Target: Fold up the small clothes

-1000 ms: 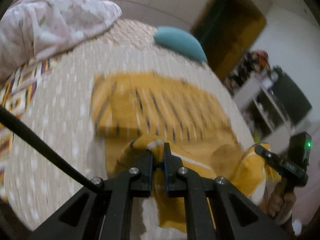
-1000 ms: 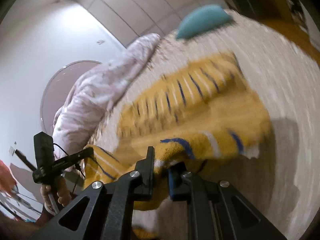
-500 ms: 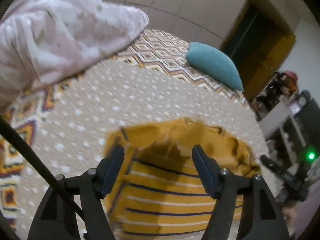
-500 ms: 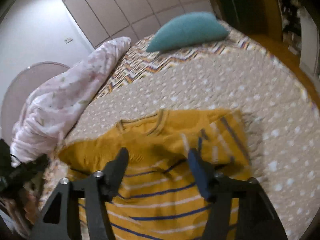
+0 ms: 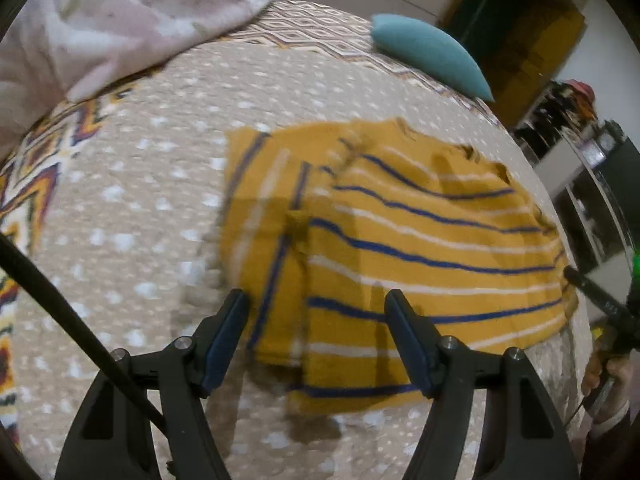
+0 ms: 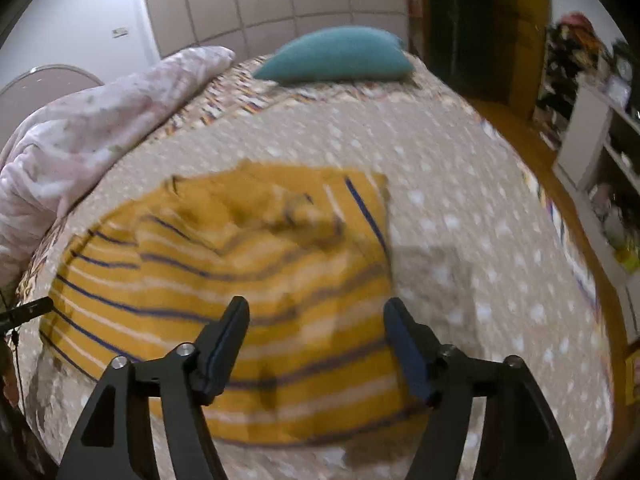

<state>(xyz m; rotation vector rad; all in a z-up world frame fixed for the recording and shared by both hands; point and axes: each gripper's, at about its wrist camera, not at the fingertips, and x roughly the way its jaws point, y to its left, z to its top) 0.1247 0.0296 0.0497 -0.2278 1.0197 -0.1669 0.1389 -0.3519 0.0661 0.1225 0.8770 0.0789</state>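
Note:
A small yellow sweater with blue and white stripes (image 5: pixel 420 248) lies folded on the dotted beige bedspread (image 5: pixel 140 200). It also shows in the right wrist view (image 6: pixel 224 280), somewhat rumpled near its far edge. My left gripper (image 5: pixel 316 312) is open and empty, hovering over the sweater's near left part. My right gripper (image 6: pixel 316 316) is open and empty above the sweater's near right part. The right gripper's tip also shows at the right edge of the left wrist view (image 5: pixel 592 296).
A teal pillow (image 5: pixel 432 56) lies at the far end of the bed. A pink floral quilt (image 5: pixel 100 12) is heaped at the far left. Shelves and clutter (image 6: pixel 600 120) stand right of the bed, past its edge.
Both grippers were shut on the sweater's edge and carried it over. They have let go, opened, and drawn back; the sweater now lies folded on the bed.

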